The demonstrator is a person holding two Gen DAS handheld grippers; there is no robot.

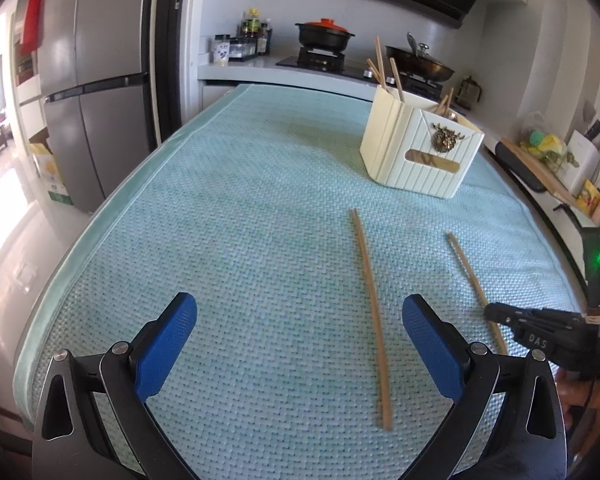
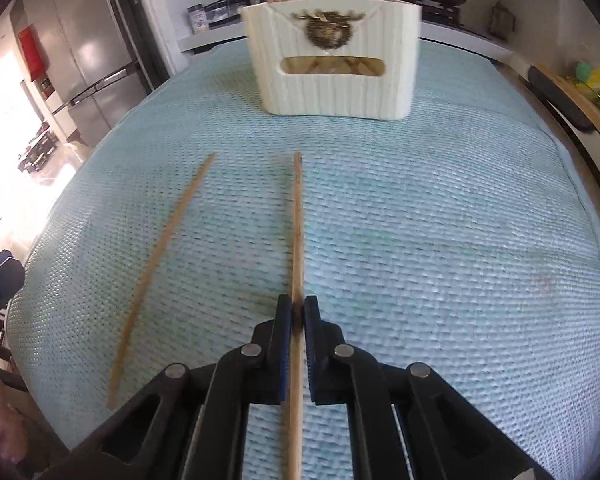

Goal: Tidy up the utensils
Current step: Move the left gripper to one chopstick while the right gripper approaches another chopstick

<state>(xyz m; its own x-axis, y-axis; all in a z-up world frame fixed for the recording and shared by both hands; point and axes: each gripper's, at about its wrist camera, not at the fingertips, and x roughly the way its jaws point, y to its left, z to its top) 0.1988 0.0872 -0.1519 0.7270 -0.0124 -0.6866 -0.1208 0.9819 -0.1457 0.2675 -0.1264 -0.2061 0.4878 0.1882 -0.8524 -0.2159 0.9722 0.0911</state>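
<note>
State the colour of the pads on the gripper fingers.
Blue: the left gripper's pads show it best in the left wrist view.

Bright daylight glare at left, strong fisheye warp w/ dark corners, right wrist view slightly motion-blurred.

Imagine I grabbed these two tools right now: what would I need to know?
Right hand-held gripper: shut on one chopstick, which lies along the blue mat.
Left hand-held gripper: open, empty, above the mat.
Second chopstick lies loose on the mat, to the left of the held one.
Cream holder at the far end already has several chopsticks standing in it.
Left: lift the held chopstick into the holder, then the loose one.
</note>
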